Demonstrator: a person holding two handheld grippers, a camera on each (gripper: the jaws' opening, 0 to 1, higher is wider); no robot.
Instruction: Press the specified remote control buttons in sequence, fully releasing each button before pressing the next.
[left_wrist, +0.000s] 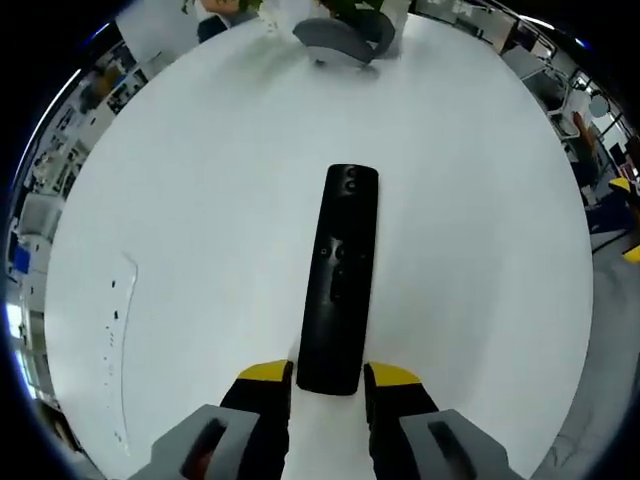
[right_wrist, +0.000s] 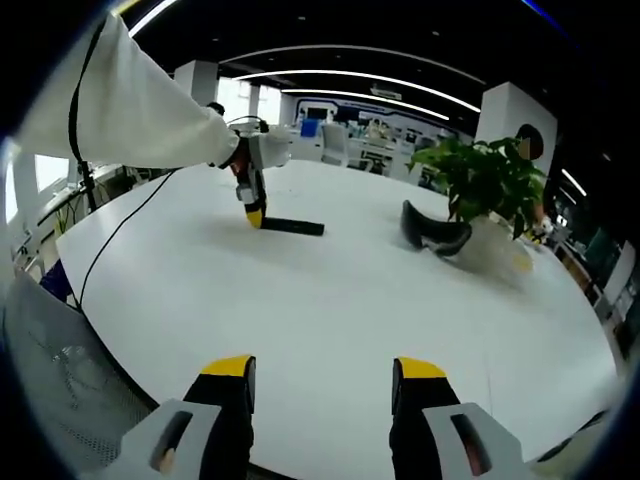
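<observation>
One remote (left_wrist: 340, 280) lies on a white office table (left_wrist: 200, 200).

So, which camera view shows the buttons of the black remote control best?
The left gripper view. There the remote control lies lengthwise on the white table, face up, with its buttons visible, its near end between the left tool jaws. In the right gripper view it is a small, far, dark bar; no buttons can be made out.

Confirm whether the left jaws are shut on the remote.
Shut on it: the left gripper has both jaws against the near end of the remote, lying flat on the table.
</observation>
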